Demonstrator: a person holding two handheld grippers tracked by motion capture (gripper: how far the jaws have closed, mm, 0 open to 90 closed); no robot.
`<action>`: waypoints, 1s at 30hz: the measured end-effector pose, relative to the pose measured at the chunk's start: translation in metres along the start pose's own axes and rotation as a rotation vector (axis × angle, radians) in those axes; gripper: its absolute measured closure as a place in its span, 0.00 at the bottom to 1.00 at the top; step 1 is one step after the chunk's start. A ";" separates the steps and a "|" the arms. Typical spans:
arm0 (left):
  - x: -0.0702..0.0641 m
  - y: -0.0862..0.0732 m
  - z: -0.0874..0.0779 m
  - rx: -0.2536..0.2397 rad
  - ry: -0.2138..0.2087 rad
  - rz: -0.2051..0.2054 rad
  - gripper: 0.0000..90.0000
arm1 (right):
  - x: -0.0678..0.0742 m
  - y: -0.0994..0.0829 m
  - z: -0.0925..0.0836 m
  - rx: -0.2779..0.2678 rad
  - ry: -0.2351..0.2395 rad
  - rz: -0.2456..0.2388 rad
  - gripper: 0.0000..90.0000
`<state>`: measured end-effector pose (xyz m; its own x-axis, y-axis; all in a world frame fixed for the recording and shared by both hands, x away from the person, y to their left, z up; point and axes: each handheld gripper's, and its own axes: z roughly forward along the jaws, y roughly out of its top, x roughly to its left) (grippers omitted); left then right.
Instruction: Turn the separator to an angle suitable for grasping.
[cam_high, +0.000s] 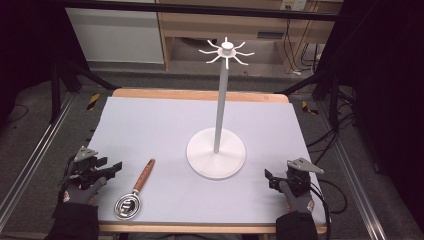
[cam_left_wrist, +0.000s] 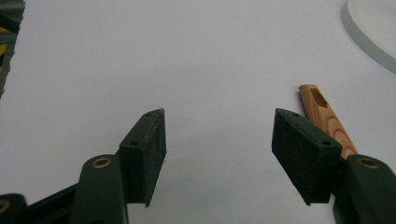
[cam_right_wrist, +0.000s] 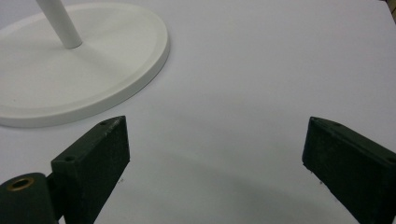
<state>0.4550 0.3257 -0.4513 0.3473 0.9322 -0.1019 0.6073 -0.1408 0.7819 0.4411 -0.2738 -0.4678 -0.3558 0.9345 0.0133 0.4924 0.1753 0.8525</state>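
A white stand (cam_high: 216, 155) with a round base, a tall pole and a ring of hooks (cam_high: 226, 52) on top rises from the middle of the white mat. A metal strainer with a wooden handle (cam_high: 144, 175) lies at the front left, its round head (cam_high: 127, 206) nearest the table edge. My left gripper (cam_high: 111, 167) rests open at the mat's left edge, just left of the handle. In the left gripper view the handle (cam_left_wrist: 327, 119) lies beyond the right jaw, with nothing between the jaws of that gripper (cam_left_wrist: 218, 140). My right gripper (cam_high: 270, 178) is open at the front right, close to the base (cam_right_wrist: 70, 70).
The mat covers a wooden table (cam_high: 200, 94) with its edge showing at the far side. Dark frame rails and cables run along both sides of the table. A wooden cabinet (cam_high: 240, 25) stands behind it.
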 end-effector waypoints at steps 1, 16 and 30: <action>-0.002 0.001 -0.001 0.000 -0.006 0.002 0.39 | 0.000 0.000 -0.001 0.002 -0.001 -0.001 0.08; -0.032 0.016 -0.008 0.030 -0.087 0.044 0.43 | 0.009 0.001 -0.005 -0.002 -0.029 -0.036 0.07; -0.061 0.030 -0.004 0.066 -0.106 0.126 0.43 | 0.009 0.002 -0.004 0.013 -0.011 -0.007 0.06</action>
<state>0.4485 0.2657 -0.4193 0.4949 0.8659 -0.0732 0.5986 -0.2786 0.7511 0.4356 -0.2665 -0.4643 -0.3504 0.9366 0.0011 0.5002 0.1862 0.8456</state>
